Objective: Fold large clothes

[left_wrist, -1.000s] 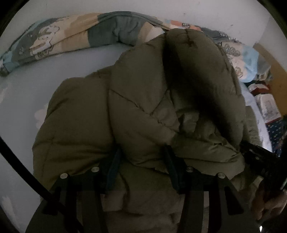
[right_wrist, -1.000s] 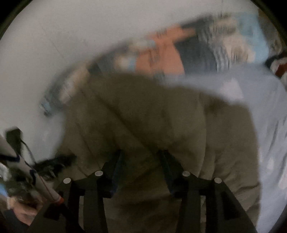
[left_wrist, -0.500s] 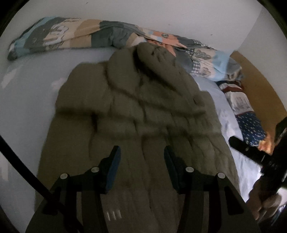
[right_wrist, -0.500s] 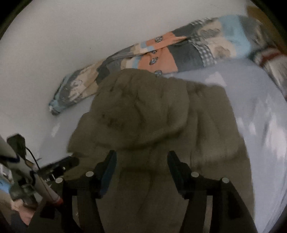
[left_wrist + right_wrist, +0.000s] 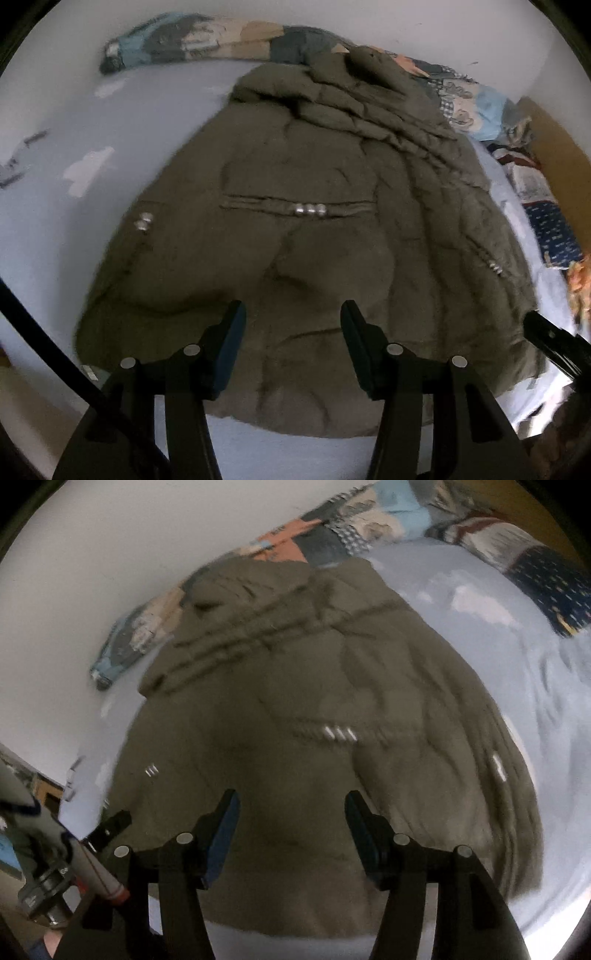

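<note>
Coat [image 5: 314, 229] now dropped flat on bed [image 5: 44, 206], hood toward quilt [image 5: 207, 40] at far edge; left gripper [image 5: 293, 325] and right gripper [image 5: 291, 812] both wide, empty, above hem.

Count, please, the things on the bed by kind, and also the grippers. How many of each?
Olive padded coat: 1
Patchwork quilt along the wall: 1
Light blue bed sheet: 1
Grippers, left gripper and right gripper, both with jaws apart: 2
Total: 5
The heap of patterned fabrics at the far right is not counted.

Black left gripper [image 5: 292, 325]; blue-lined fingers [image 5: 229, 345]; silver screws [image 5: 191, 349]; black cable [image 5: 51, 354]
</note>
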